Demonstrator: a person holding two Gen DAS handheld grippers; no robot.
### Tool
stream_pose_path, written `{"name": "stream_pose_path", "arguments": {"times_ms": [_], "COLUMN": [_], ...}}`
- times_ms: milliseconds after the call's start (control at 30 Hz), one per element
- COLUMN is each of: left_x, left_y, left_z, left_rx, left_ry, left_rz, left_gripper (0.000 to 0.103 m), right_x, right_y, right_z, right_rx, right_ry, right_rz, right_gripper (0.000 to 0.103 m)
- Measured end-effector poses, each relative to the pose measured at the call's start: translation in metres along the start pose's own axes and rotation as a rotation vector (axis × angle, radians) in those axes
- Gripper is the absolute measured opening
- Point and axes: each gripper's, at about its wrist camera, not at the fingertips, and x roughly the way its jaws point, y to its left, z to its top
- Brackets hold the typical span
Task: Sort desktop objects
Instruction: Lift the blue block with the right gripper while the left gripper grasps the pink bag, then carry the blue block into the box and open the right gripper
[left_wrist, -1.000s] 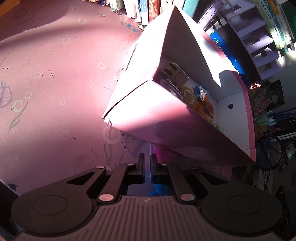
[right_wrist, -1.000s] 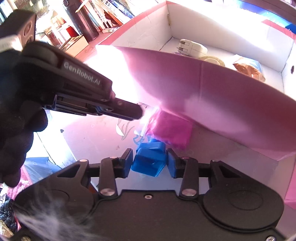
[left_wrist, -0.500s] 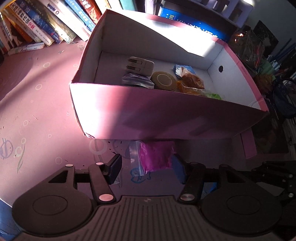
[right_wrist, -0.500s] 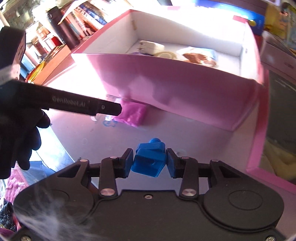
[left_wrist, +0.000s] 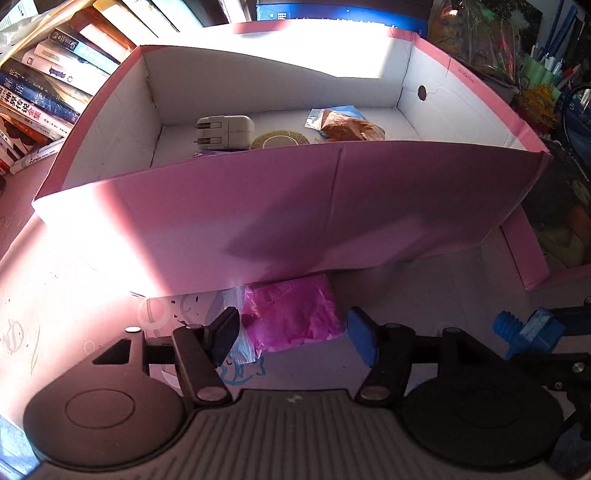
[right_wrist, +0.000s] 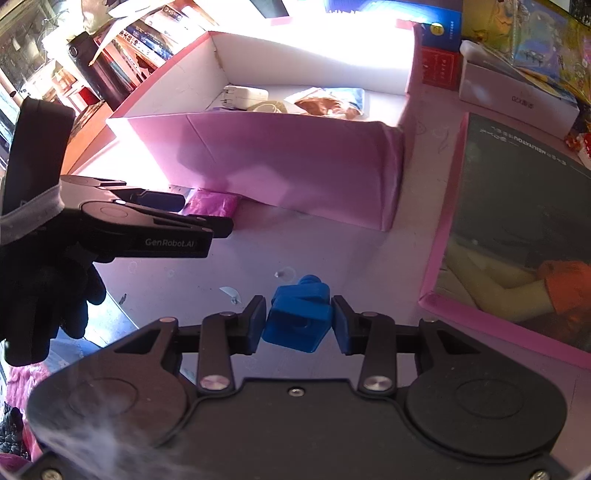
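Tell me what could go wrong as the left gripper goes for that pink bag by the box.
The pink bag lies tight against the box wall, so the open left gripper may push it underneath or shove the box. The right gripper holds the blue block close by and might collide.

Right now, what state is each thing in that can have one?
Left hand-held gripper: open, straddling the pink bag.
Right hand-held gripper: shut on the blue block.
Pink bag: lying on the desk against the box wall, not gripped.
Pink box: open-topped, upright.
Charger: lying in the box, prongs out.
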Motion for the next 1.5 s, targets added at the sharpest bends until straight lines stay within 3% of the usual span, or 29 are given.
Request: {"name": "stream_pose_path", "arguments": {"times_ms": [333,667,933,1500], "left_x": [0.005,-0.010,-0.038,-0.107], "left_y": [-0.004,0.013,0.018,0.045], "left_z": [-0.002,-0.003,-0.010,-0.016], "left_rx": [0.037,0.003,-0.006,-0.125], "left_ry": [0.010,0.024,0.015,-0.042], "left_rz": [-0.004,-0.071,-0.115,-0.215], "left_gripper": [0.069,0.058,0.057,0.057], "right_x": [-0.005,-0.011,-0.028,-0.076], "right_y": [-0.008,0.000,0.009,0.015], "right_z": [0.002,0.018,0.027,0.058], "right_rx": [-0.008,-0.044,-0.059,-0.070], "right_ry": [-0.004,-0.035,-0.069,-0.162], "right_rz": [0.011,0.041,0.056,0.066], "right_gripper": [0.038,0.038,0.038,0.038]}}
